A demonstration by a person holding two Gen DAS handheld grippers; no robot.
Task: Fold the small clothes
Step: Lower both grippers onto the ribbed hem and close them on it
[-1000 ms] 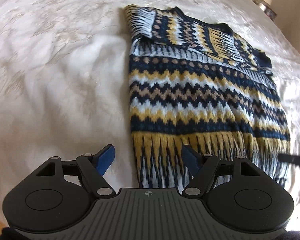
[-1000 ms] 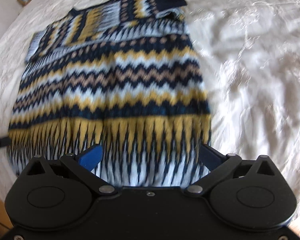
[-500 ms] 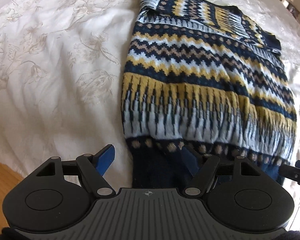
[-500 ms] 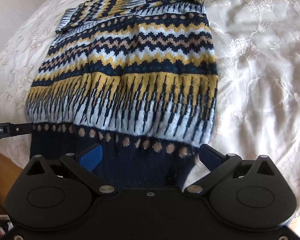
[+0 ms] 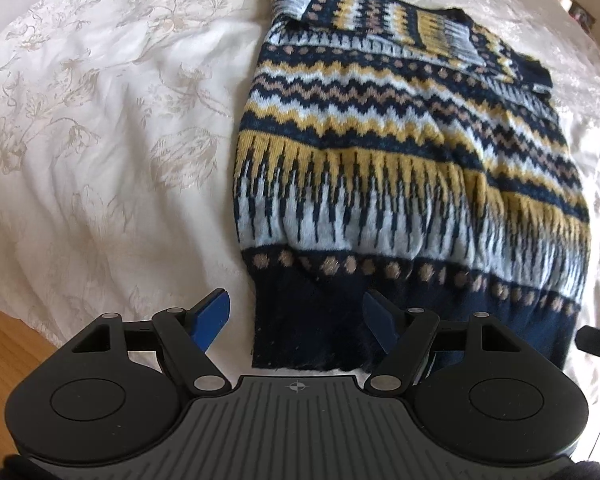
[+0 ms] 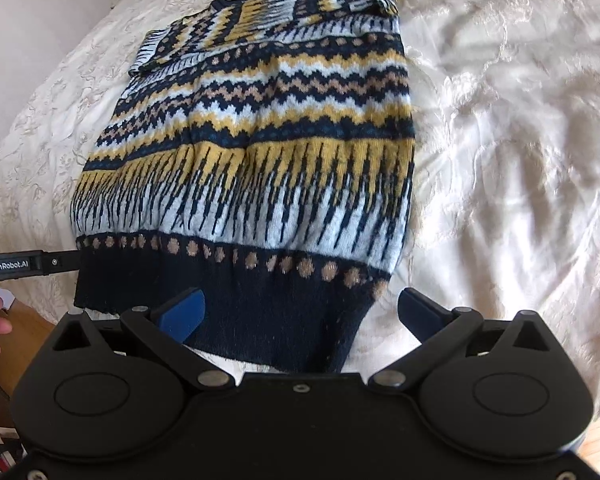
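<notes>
On bedspread (image 5: 100, 140): sweater (image 5: 400, 168) flat; left gripper (image 5: 298, 320), right gripper (image 6: 302, 312) fingers spread wide, empty, astride hem.

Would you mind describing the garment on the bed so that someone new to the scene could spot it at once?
A cream floral-embroidered bedspread covers the bed. On it lies a knitted sweater, spread flat, its plain navy ribbed hem toward the near edge, between the open fingers of both grippers. It is the only garment there, with zigzag bands of navy, mustard, pale blue and tan.
</notes>
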